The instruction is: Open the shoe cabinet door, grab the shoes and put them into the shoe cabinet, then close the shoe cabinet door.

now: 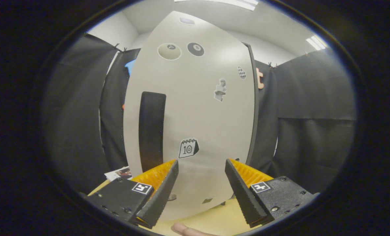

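The shoe cabinet door stands shut just ahead on the table, its dark vertical handle beyond the left finger. The gripper faces it with fingers spread, empty, likely to reach that handle.

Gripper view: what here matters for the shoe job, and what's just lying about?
For the job: shoe cabinet door, shut; its dark handle; hand-held gripper, open, close in front of the door.
Lying about: paper on the table; stickers on the door.
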`<action>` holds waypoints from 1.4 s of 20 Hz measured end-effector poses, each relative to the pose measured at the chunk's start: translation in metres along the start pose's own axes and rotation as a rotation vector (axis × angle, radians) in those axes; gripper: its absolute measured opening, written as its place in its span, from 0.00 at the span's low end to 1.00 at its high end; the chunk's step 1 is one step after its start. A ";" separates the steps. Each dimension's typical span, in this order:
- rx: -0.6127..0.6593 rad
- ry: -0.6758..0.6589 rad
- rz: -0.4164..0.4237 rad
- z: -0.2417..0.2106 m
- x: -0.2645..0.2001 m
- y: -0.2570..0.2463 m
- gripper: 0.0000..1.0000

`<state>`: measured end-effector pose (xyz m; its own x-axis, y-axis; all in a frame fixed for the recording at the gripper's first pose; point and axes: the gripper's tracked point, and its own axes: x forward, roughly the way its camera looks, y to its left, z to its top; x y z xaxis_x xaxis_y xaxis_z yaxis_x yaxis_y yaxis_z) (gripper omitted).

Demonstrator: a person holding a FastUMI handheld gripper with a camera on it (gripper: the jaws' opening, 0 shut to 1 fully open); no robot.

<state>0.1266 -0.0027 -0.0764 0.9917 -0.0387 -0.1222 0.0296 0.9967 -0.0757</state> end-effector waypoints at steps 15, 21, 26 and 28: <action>0.033 0.056 0.118 -0.013 -0.033 0.019 0.95; 0.008 0.026 0.135 -0.015 -0.091 0.013 0.95; 0.062 -0.030 0.180 -0.026 -0.142 -0.008 0.96; 0.055 -0.073 0.200 -0.025 -0.157 -0.010 0.95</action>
<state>-0.0324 -0.0084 -0.0809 0.9848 0.1637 -0.0572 -0.1641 0.9864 -0.0027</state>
